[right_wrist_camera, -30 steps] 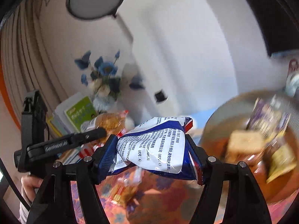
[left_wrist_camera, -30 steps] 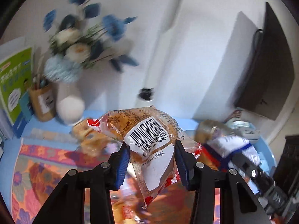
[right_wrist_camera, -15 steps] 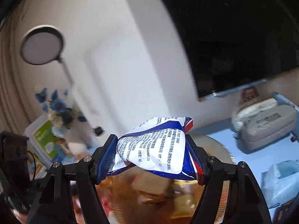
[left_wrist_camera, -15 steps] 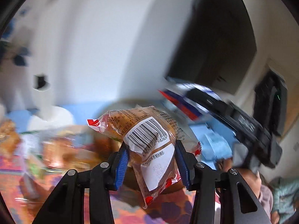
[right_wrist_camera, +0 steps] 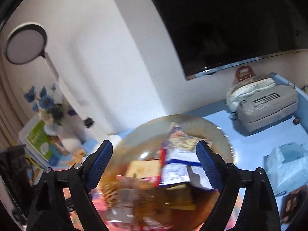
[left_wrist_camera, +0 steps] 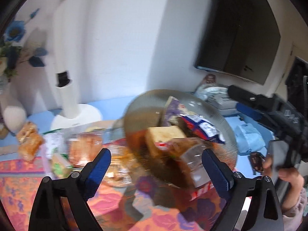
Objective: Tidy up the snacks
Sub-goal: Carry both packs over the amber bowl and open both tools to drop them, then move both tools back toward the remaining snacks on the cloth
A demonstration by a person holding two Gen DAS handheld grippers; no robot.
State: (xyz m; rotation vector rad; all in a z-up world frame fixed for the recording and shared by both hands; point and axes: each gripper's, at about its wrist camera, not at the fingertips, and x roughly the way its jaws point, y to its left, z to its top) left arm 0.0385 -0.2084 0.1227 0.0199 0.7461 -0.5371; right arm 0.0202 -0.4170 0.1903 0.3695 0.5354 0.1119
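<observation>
An amber ribbed glass bowl (left_wrist_camera: pixel 192 98) stands on the table with several snack packets in it. My left gripper (left_wrist_camera: pixel 157 169) hangs just above its near rim, jaws opening wide. A clear-wrapped bun (left_wrist_camera: pixel 184 163) lies blurred below them in the bowl, free of both pads. My right gripper (right_wrist_camera: pixel 154 164) is over the same bowl (right_wrist_camera: pixel 192 119), jaws opening too. The blue-and-white packet (right_wrist_camera: pixel 179 167) lies loose beneath it, beside a purple packet (right_wrist_camera: pixel 179 136) and a pale cake slice (left_wrist_camera: pixel 163 134).
Loose wrapped snacks (left_wrist_camera: pixel 28 140) lie on the patterned cloth left of the bowl. Behind them are a white lamp base (left_wrist_camera: pixel 77 115) and a vase of blue flowers (right_wrist_camera: pixel 48 105). A grey pouch (right_wrist_camera: pixel 265 104) and a blue tissue pack (right_wrist_camera: pixel 284 159) sit right. A hand (left_wrist_camera: pixel 288 179) is at the right edge.
Both grippers swung from the flower side to above the bowl. Their jaws spread apart, and the bun and the blue-and-white packet dropped out of them into the bowl.
</observation>
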